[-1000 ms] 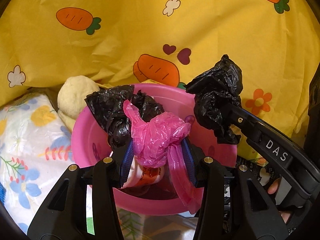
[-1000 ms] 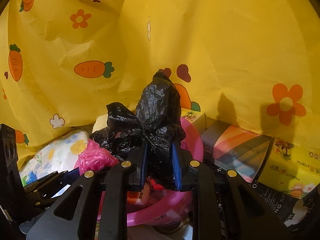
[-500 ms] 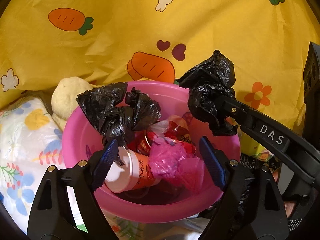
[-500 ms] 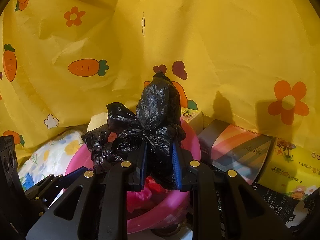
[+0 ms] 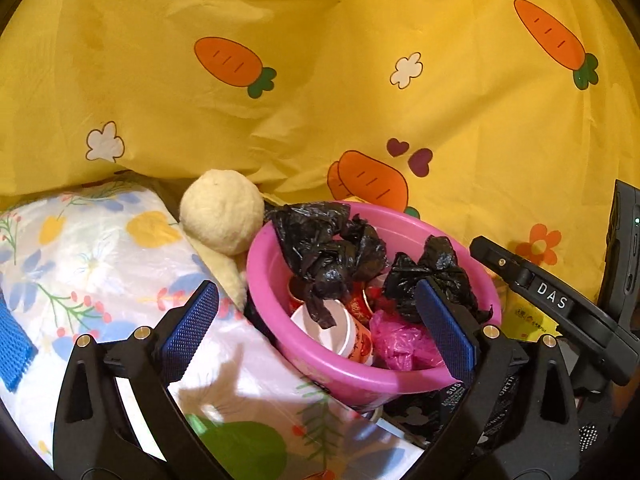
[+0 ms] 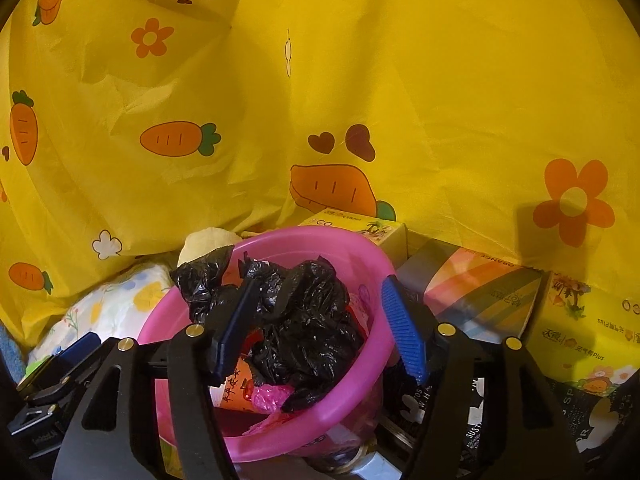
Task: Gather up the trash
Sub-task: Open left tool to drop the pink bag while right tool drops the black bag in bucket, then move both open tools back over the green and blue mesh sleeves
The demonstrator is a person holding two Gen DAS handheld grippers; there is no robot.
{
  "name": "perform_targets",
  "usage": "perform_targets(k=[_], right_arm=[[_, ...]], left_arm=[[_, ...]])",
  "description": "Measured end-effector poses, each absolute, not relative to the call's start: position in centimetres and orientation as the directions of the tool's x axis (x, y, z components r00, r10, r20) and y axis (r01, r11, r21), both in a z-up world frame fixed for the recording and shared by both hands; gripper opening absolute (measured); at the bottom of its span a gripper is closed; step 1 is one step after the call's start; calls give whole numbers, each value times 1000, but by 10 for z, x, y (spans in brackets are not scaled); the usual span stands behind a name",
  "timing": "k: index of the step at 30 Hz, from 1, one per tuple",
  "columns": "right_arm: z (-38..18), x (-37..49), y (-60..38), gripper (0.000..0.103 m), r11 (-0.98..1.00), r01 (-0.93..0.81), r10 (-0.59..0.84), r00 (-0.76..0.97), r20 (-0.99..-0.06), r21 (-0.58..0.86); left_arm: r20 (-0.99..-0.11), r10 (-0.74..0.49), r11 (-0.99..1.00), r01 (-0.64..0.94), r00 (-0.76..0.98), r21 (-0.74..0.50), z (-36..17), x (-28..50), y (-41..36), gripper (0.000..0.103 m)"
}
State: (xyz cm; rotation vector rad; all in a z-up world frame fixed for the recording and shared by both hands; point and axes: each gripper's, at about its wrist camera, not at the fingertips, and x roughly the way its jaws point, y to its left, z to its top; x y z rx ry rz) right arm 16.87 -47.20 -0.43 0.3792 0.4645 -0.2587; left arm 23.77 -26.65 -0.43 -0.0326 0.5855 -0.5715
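A pink basin (image 5: pixel 340 372) (image 6: pixel 376 276) holds the trash: two crumpled black bags (image 5: pixel 324 248) (image 5: pixel 432 276), a pink bag (image 5: pixel 400 344) and a white paper cup (image 5: pixel 344 332). In the right wrist view the black bags (image 6: pixel 304 320) fill the basin over the pink bag (image 6: pixel 268 394). My left gripper (image 5: pixel 316 328) is open and empty, just in front of the basin's left side. My right gripper (image 6: pixel 320 332) is open and empty above the basin; its finger (image 5: pixel 552 300) shows at the right of the left wrist view.
A yellow carrot-print cloth (image 5: pixel 320 80) hangs behind everything. A cream plush toy (image 5: pixel 220 212) and a floral plastic pack (image 5: pixel 100 260) lie left of the basin. Boxes (image 6: pixel 480 292) and a yellow tissue pack (image 6: pixel 580 328) crowd its right side.
My left gripper opened, dropped the pink bag into the basin, then drew back to the left. My right gripper opened and let its black bag fall into the basin.
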Motion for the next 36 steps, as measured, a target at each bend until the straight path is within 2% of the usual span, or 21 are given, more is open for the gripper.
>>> perform_targets(k=[12, 27, 36], right_arm=[[2, 150, -443, 87, 924, 301, -174, 879, -445, 235], [2, 120, -391, 87, 956, 223, -127, 899, -419, 191], [4, 102, -357, 87, 971, 157, -71, 909, -411, 180]], left_arm=[[-510, -454, 881, 453, 731, -134, 0, 212, -239, 97], [-483, -311, 939, 342, 819, -25, 6, 172, -198, 97], [-468, -273, 956, 292, 841, -32, 9, 148, -169, 97]])
